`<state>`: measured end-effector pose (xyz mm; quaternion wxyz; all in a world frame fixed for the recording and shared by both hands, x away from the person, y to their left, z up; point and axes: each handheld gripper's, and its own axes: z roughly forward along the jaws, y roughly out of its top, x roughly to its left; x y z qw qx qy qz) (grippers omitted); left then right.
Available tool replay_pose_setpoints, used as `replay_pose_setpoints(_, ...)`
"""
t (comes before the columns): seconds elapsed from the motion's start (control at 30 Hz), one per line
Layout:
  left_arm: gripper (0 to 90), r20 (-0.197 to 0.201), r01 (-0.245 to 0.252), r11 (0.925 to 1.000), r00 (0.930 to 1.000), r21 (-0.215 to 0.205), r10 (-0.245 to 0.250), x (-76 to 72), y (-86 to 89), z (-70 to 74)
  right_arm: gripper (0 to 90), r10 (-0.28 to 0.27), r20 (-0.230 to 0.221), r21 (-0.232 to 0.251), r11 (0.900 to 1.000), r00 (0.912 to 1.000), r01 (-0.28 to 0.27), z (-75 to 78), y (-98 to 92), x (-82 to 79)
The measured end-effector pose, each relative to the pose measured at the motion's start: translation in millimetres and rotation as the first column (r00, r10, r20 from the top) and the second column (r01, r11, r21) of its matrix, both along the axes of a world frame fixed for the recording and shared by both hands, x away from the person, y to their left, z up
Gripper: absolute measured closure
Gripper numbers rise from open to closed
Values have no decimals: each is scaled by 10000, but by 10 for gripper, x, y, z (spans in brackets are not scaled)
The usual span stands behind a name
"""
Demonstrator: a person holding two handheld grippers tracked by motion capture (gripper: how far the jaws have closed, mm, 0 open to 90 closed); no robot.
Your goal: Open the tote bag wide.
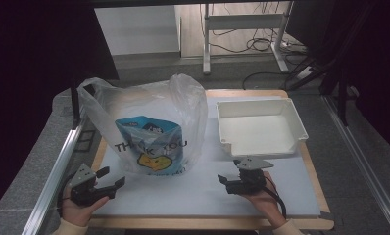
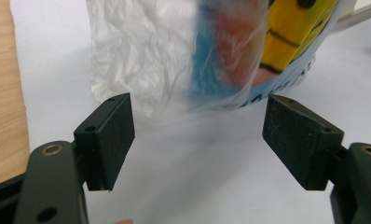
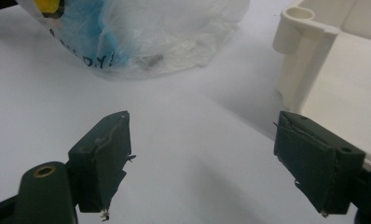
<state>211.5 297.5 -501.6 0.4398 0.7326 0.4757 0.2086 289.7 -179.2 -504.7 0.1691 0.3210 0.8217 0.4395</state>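
On the tabletop (image 1: 203, 196), the plastic bag (image 1: 149, 127) stands left of the white tray (image 1: 261, 127). Both the left hand-held gripper (image 1: 109, 178) and the right hand-held gripper (image 1: 225, 182) gape wide and empty just near of it. Best pinch thin film high, one handle each, not the bulky pouch inside.

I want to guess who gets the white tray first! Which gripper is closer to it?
Right. The right gripper sits just in front of the white tray, jaws open. The left gripper is across the table, in front of the plastic bag.
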Motion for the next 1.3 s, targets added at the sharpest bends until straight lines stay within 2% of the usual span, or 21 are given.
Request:
replay_pose_setpoints(0.07,251,44,-10,10000,10000,-25,11,-4,8,40,191,33,13,-8,10000,10000,-33,-3,5,-12)
replay_pose_setpoints(0.1,249,118,-45,9998,9999,-177,47,-5,22,114,191,45,22,15,10000,10000,-45,-1,2,-14)
replay_pose_setpoints(0.23,237,207,-94,9994,9997,-325,100,-16,51,243,191,31,-29,111,9999,10000,-31,-2,-13,-13)
replay_pose_setpoints(0.47,226,321,-79,9982,9994,-597,98,-45,116,403,191,85,-73,109,9999,9999,-84,-10,0,-16)
replay_pose_setpoints(0.57,227,370,-83,9970,9993,-770,112,-50,141,479,191,58,-119,153,9999,9999,-56,-18,6,-6)
replay_pose_setpoints(0.63,228,466,-36,9956,9989,-941,81,-44,163,579,191,87,-269,107,9999,9996,-84,-44,21,11)
replay_pose_setpoints(0.8,224,644,-27,9952,9979,-983,91,-8,181,759,191,107,-227,20,9999,9997,-106,-51,37,12)
replay_pose_setpoints(0.83,216,644,-27,9952,9979,-983,91,-8,181,759,191,97,-234,19,10000,9997,-96,-52,36,14)
replay_pose_setpoints(0.9,216,877,-54,9934,9960,-1149,156,16,190,867,191,62,-282,50,10000,9996,-61,-56,31,18)
replay_pose_setpoints(1.17,208,1311,-18,9942,9912,-1075,160,119,173,1185,191,-39,-234,41,10000,9997,40,-43,17,6)
replay_pose_setpoints(1.3,207,1384,22,9935,9903,-1134,136,159,164,1288,191,-81,-221,10,10000,9997,81,-43,12,1)
